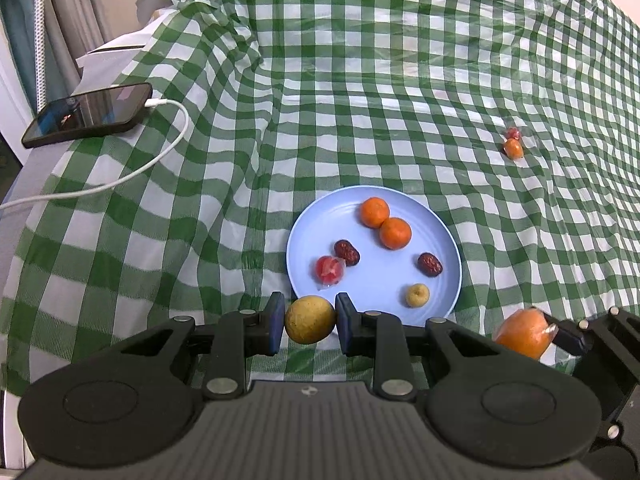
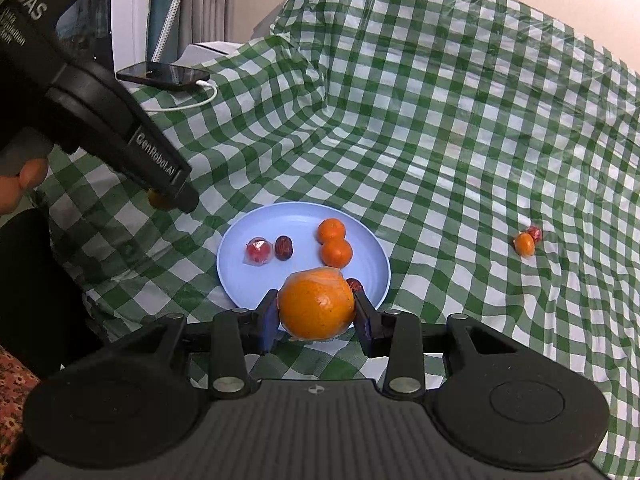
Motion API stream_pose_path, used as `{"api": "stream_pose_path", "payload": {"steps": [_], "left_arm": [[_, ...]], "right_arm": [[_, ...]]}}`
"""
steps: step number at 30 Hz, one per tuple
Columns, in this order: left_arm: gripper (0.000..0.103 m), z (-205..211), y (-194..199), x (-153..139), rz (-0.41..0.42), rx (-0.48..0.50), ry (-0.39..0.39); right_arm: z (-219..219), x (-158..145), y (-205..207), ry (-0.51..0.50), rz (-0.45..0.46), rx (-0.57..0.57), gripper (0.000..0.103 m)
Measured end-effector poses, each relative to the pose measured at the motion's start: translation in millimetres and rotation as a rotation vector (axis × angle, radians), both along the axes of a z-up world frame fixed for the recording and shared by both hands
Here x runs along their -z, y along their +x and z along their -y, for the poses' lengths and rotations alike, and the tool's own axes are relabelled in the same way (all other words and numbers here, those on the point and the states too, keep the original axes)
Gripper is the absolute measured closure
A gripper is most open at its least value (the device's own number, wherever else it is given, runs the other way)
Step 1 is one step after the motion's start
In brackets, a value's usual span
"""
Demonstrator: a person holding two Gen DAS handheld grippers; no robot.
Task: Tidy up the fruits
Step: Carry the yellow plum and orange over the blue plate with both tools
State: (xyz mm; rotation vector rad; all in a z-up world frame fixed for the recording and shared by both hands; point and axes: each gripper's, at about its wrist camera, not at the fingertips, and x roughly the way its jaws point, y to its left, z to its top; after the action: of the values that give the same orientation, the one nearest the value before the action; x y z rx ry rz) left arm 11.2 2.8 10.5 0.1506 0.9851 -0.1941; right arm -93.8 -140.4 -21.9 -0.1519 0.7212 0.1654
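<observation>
My left gripper [image 1: 310, 320] is shut on a yellow fruit [image 1: 310, 320], held just over the near rim of the pale blue plate [image 1: 308, 236]. On that plate lie two small oranges [image 1: 375, 212], two dark red dates [image 1: 347, 252], a red wrapped fruit [image 1: 330, 270] and a small yellow fruit [image 1: 417, 295]. My right gripper [image 2: 316, 308] is shut on a large wrapped orange fruit [image 2: 316, 306] above the plate's [image 2: 236, 256] near edge. The same large orange fruit [image 1: 522, 332] shows low on the right in the left wrist view. The left gripper's body [image 2: 120, 120] crosses the upper left of the right wrist view.
A small orange fruit [image 1: 514, 148] and a small red one [image 1: 512, 133] lie together on the green checked cloth [image 1: 400, 80] far right. A black phone [image 1: 88, 114] with a white cable [image 1: 160, 156] lies at the cloth's left edge. A hand [image 2: 20, 188] holds the left gripper.
</observation>
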Motion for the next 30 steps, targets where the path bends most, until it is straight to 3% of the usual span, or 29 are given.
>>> {"api": "stream_pose_path", "payload": {"steps": [11,30], "left_arm": [[0.073,12,36,15,-0.013,0.013,0.017],[0.073,31,91,72,-0.100,0.063,0.060]], "right_arm": [[2,13,30,0.012,-0.038,0.005,0.062],[1,57,94,0.037,-0.151,0.012,0.062]]}}
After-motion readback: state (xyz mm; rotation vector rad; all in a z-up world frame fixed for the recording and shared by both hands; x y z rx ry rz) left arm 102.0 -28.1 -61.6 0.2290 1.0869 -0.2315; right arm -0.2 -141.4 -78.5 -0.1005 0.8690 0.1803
